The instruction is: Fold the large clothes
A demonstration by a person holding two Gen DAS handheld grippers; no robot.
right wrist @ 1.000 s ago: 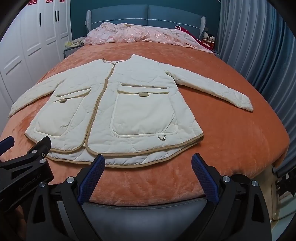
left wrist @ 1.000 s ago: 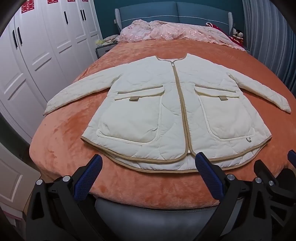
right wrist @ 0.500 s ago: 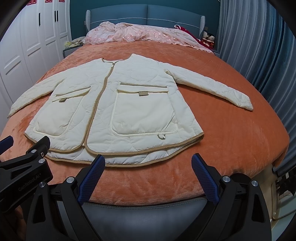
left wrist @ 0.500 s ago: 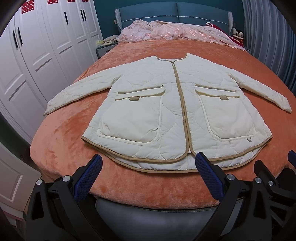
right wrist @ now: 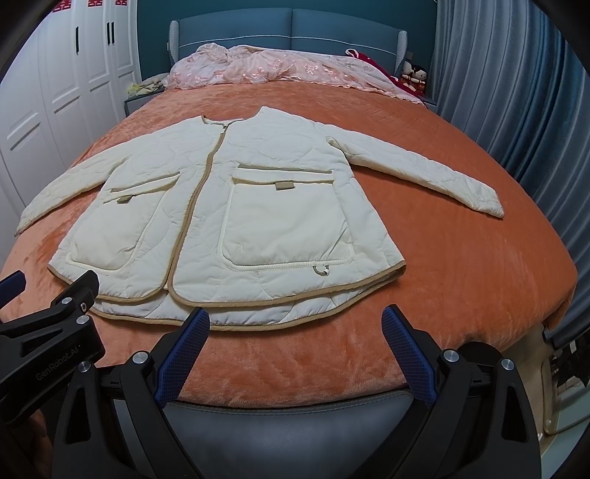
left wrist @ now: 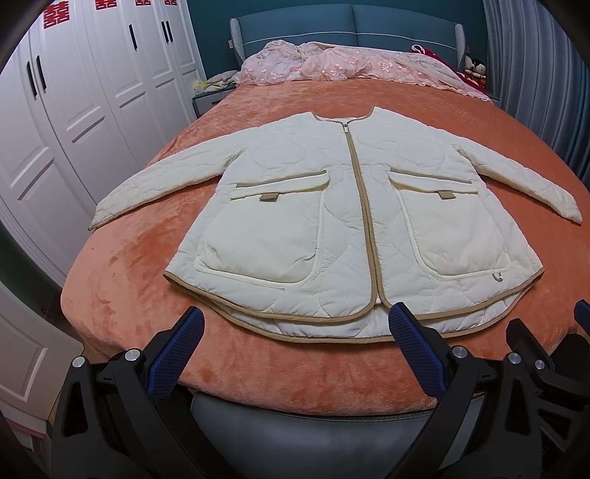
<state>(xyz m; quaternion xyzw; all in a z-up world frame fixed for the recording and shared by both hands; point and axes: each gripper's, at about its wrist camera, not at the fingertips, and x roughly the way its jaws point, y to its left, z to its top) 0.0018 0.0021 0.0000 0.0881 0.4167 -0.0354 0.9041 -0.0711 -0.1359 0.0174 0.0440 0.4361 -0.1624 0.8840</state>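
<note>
A cream quilted jacket (left wrist: 332,221) lies flat, front up, on the orange blanket (left wrist: 121,294) that covers the bed, roughly in the middle of the mattress with its hem toward the near edge and its collar toward the far headboard (left wrist: 350,25). It is zipped closed along a tan-edged centre line, and tan binding runs round the hem, where the longer back panel shows below the front panels. Both sleeves are spread outward: the left sleeve (left wrist: 155,184) reaches toward the wardrobe side, the right sleeve (right wrist: 424,169) toward the curtain side. Two large patch pockets with flaps sit on the front, one on each side of the zip.

The left gripper (left wrist: 295,353) hangs at the near edge of the bed, just short of the hem, its jaws wide apart and holding nothing. The right gripper (right wrist: 295,350) is level with it on the right, jaws equally wide apart and empty; its blue pads (right wrist: 407,355) frame the blanket just near of the hem. The two grippers are side by side, each visible at the edge of the other's view.

A crumpled pink bedspread (left wrist: 350,64) is piled at the far end against the headboard. White wardrobe doors (left wrist: 73,110) stand on the left, and blue-grey curtains (right wrist: 516,92) hang on the right.
</note>
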